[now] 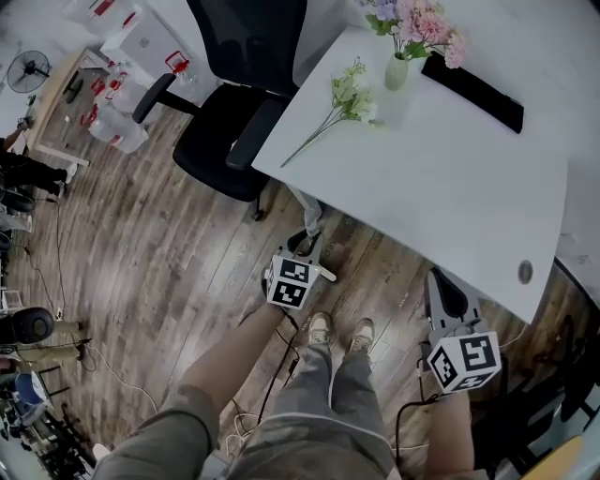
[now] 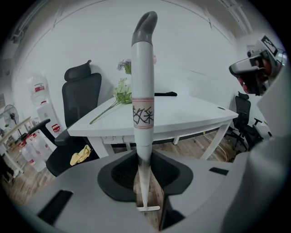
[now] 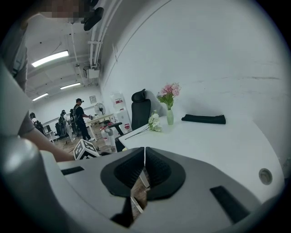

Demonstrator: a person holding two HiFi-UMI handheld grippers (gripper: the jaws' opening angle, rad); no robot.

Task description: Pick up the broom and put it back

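Note:
The broom's white handle (image 2: pixel 143 91), with a grey cap on top and a label band with dark marks, stands upright between the jaws of my left gripper (image 2: pixel 144 157). The pads press on its lower part. In the head view that gripper (image 1: pixel 302 251) is by the white table's near edge, and a short stretch of the handle (image 1: pixel 307 217) shows above it. The broom's head is hidden. My right gripper (image 1: pixel 448 292) hangs near the table's right corner; in its own view this gripper (image 3: pixel 144 152) has its pads together and nothing between them.
The white table (image 1: pixel 450 187) carries a vase of pink flowers (image 1: pixel 412 28), a loose flower stem (image 1: pixel 342 98) and a black flat object (image 1: pixel 473 89). A black office chair (image 1: pixel 234 122) stands at its left. Cables (image 1: pixel 103 366) trail over the wooden floor. The person's feet (image 1: pixel 337 333) are between the grippers.

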